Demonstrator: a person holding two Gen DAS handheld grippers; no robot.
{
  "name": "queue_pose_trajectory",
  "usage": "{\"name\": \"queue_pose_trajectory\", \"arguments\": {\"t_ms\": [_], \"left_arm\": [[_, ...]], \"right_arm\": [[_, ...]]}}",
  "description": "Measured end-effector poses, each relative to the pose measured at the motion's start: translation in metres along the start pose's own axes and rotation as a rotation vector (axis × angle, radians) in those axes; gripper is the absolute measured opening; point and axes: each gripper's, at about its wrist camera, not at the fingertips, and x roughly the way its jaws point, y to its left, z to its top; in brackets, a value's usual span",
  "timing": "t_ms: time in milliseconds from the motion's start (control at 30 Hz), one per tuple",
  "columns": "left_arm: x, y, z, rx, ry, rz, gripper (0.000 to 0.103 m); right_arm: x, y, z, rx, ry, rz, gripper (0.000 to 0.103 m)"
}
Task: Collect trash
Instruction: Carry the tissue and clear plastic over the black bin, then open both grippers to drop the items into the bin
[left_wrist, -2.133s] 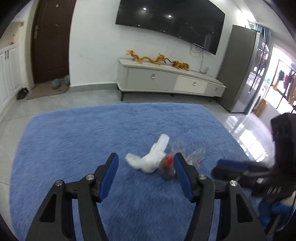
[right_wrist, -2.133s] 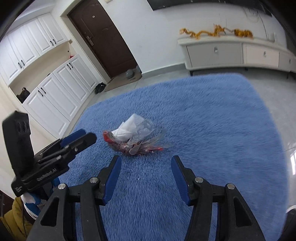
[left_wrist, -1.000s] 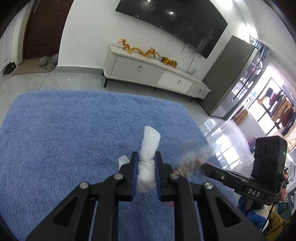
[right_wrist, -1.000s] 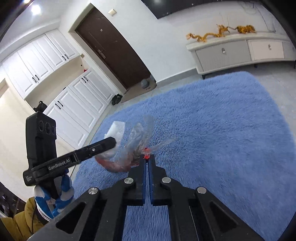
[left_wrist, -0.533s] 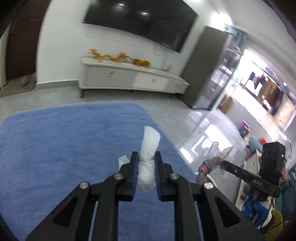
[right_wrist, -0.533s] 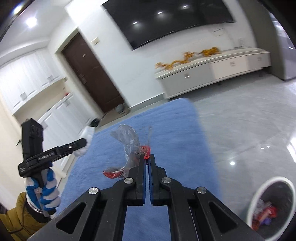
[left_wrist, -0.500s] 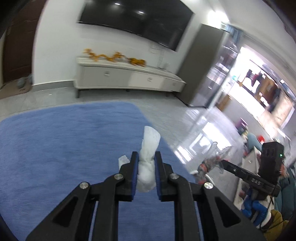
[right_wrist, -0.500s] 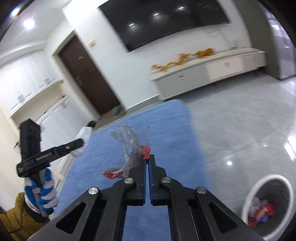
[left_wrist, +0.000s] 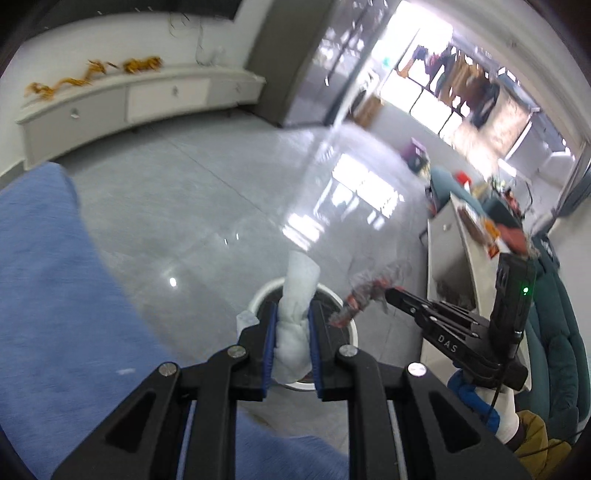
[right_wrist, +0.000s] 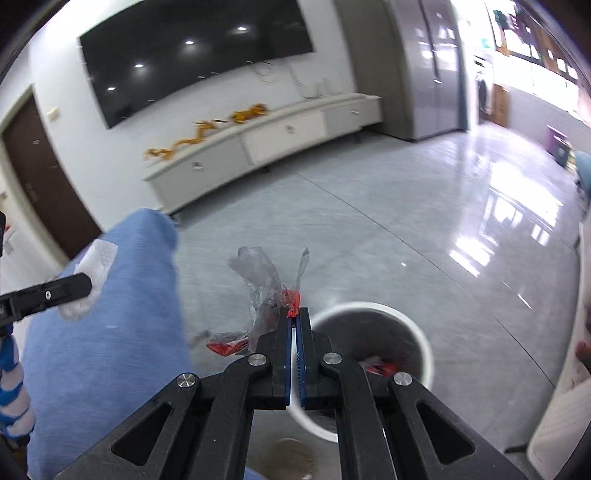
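My left gripper (left_wrist: 291, 314) is shut on a crumpled white tissue (left_wrist: 297, 295), which sticks up between the blue pads. It hangs over a white-rimmed trash bin (left_wrist: 258, 297) on the grey tile floor. My right gripper (right_wrist: 294, 314) is shut on a clear plastic wrapper with red print (right_wrist: 264, 291), held just left of the same bin (right_wrist: 417, 339), which holds red scraps. In the left wrist view the right gripper (left_wrist: 388, 293) carries the wrapper (left_wrist: 369, 288) at the bin's right rim. The right wrist view shows the left gripper (right_wrist: 86, 286) with the tissue (right_wrist: 92, 273) at far left.
A blue shag rug (left_wrist: 55, 277) covers the floor to the left. A white TV cabinet (right_wrist: 258, 144) stands along the far wall under a black screen (right_wrist: 192, 55). A white side table (left_wrist: 454, 258) and a teal sofa (left_wrist: 554, 350) stand right of the bin.
Both grippers have swung right, off the rug and across the tile floor to the trash bin, each keeping hold of its piece of trash. The bin is now close under both.
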Motion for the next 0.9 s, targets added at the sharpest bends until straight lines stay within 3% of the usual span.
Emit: {"name": "queue_pose_trajectory", "arguments": {"t_ms": [167, 433, 467, 500, 533, 567, 633, 900], "left_arm": [[0.075, -0.025, 0.007, 0.0, 0.112, -0.008, 0.018], [0.151, -0.036, 0.01, -0.044, 0.203, -0.043, 0.023], [0.158, -0.037, 0.009, -0.051, 0.211, -0.046, 0.025], [0.165, -0.037, 0.009, -0.059, 0.218, -0.046, 0.036], [0.17, -0.036, 0.008, -0.068, 0.222, -0.047, 0.049], [0.172, -0.034, 0.008, -0.073, 0.221, -0.048, 0.053], [0.18, -0.034, 0.008, -0.085, 0.221, -0.055, 0.053], [0.17, -0.031, 0.009, -0.098, 0.179, -0.029, 0.054]], "right_arm": [[0.028, -0.043, -0.011, 0.078, 0.048, -0.022, 0.003], [0.076, -0.085, -0.025, 0.169, 0.141, -0.033, 0.004], [0.081, -0.087, -0.026, 0.175, 0.151, -0.034, 0.004], [0.086, -0.09, -0.027, 0.182, 0.161, -0.035, 0.004], [0.091, -0.093, -0.029, 0.188, 0.175, -0.042, 0.007], [0.093, -0.09, -0.03, 0.191, 0.18, -0.049, 0.009], [0.097, -0.093, -0.033, 0.201, 0.185, -0.057, 0.025], [0.086, -0.099, -0.034, 0.214, 0.179, -0.109, 0.035]]}}
